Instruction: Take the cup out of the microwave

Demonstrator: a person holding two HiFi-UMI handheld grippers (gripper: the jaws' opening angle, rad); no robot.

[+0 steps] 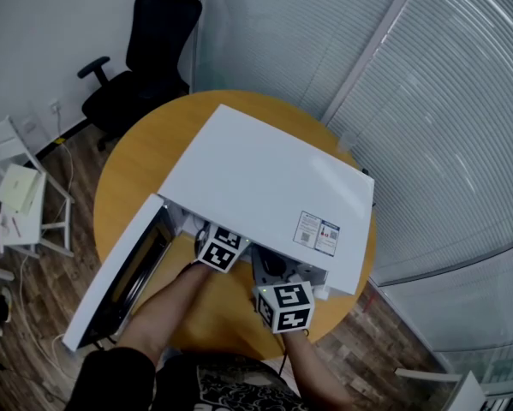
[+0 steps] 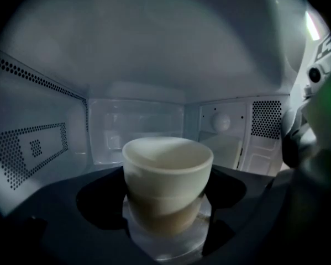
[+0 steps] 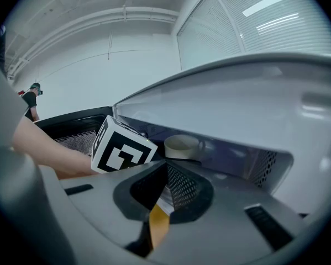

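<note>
Looking down from the head view, we see a round wooden table (image 1: 123, 174) carrying a white microwave (image 1: 265, 187), which covers much of the tabletop. Its door (image 1: 123, 272) hangs open toward the left of that view, showing its dark inner window. A black office chair (image 1: 145, 58) stands beyond the table on the wood floor, and a white folding chair (image 1: 20, 199) stands well apart at the left edge. Slatted blinds behind glass fill the right side.

We reach both forearms toward the microwave's open front. The left forearm (image 1: 166, 311) leads in past the door, and only the left tool's marker cube (image 1: 220, 252) shows at the opening.

Inside the cavity, the left hand-held gripper (image 2: 167, 176) has its jaws spread wide, one on each side of the cup (image 2: 166, 159). We see dark gaps between the jaws and the cup's wall, so nothing presses on it.

The right hand-held gripper (image 3: 165, 164) waits outside, just below the microwave's front edge. Its jaws are drawn together at the tips and nothing sits between them.

The cup is cream-coloured, upright and empty as far as we can tell. It stands in the middle of the cavity on a clear round stand (image 2: 165, 244). Perforated vents line the side walls.
</note>
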